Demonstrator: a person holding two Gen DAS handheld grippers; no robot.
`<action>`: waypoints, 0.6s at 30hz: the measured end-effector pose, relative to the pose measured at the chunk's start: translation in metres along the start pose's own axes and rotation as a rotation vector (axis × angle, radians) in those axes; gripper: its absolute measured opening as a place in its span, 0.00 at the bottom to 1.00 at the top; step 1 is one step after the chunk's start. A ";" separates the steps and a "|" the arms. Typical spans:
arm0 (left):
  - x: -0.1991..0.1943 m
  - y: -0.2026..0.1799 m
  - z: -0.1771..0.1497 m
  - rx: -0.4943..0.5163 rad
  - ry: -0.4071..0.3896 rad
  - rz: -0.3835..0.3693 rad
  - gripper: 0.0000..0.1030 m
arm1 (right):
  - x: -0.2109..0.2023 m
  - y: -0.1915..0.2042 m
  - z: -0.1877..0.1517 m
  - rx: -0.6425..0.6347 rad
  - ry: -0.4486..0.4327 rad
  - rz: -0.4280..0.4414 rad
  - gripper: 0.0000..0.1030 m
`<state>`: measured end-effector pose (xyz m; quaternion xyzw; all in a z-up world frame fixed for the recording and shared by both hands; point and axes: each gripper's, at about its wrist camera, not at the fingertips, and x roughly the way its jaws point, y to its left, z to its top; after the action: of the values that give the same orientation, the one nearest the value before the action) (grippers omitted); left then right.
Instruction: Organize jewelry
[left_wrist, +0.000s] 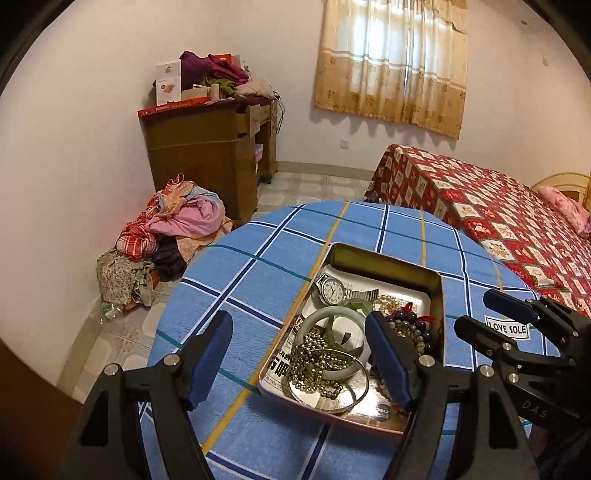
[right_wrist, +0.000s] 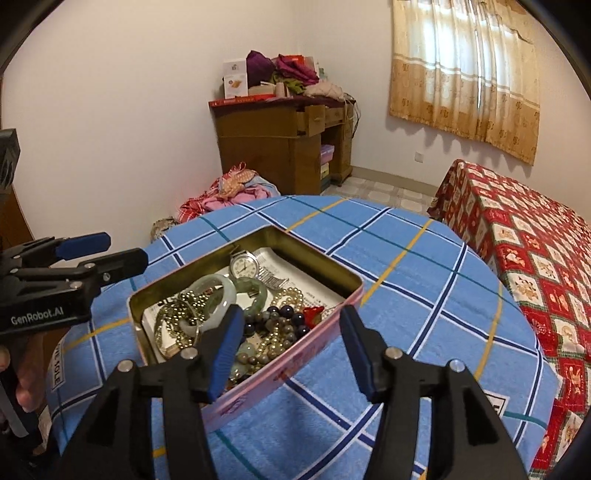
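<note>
A pink rectangular tin (right_wrist: 280, 373), open at the top, sat on a round table covered with a blue plaid cloth (right_wrist: 424, 295). All the jewelry lay heaped inside the tin. A silver wristwatch (left_wrist: 332, 290) lay at the tin's far end on a sheet of printed paper (left_wrist: 413, 299). Nearer the middle were two pale jade bangles (right_wrist: 218, 295), a tangle of gold bead chain (left_wrist: 317, 363), a strand of dark round beads (right_wrist: 284, 317), pearl strands (right_wrist: 291, 295) and a small red charm (right_wrist: 312, 315). A thin metal bangle (left_wrist: 354, 391) lay at the tin's near end.

The left gripper (left_wrist: 303, 358) hung over the tin's near left side, its blue-padded fingers wide apart and holding nothing. The right gripper (right_wrist: 291, 350) hung over the tin's near right wall, its fingers likewise spread and empty.

Beyond the tin, a wooden desk (right_wrist: 280, 147) piled with clothes and boxes stood against the wall, with a heap of laundry (left_wrist: 173, 229) on the floor beside it. A bed with a red patterned cover (right_wrist: 524, 236) lay to the right of the tin, under a curtained window (left_wrist: 391, 59).
</note>
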<state>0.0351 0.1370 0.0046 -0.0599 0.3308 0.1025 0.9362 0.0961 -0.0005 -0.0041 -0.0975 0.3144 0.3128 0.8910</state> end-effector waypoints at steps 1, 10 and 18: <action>-0.001 0.000 0.000 0.002 -0.001 0.003 0.72 | -0.001 0.000 0.000 0.001 -0.004 0.002 0.56; -0.004 -0.001 -0.002 0.009 0.002 0.011 0.72 | -0.006 -0.004 -0.003 0.011 -0.011 0.004 0.59; -0.004 -0.002 -0.002 0.011 0.005 0.013 0.72 | -0.007 -0.005 -0.005 0.015 -0.011 0.011 0.62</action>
<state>0.0312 0.1345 0.0063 -0.0530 0.3343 0.1067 0.9349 0.0926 -0.0102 -0.0039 -0.0875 0.3124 0.3161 0.8915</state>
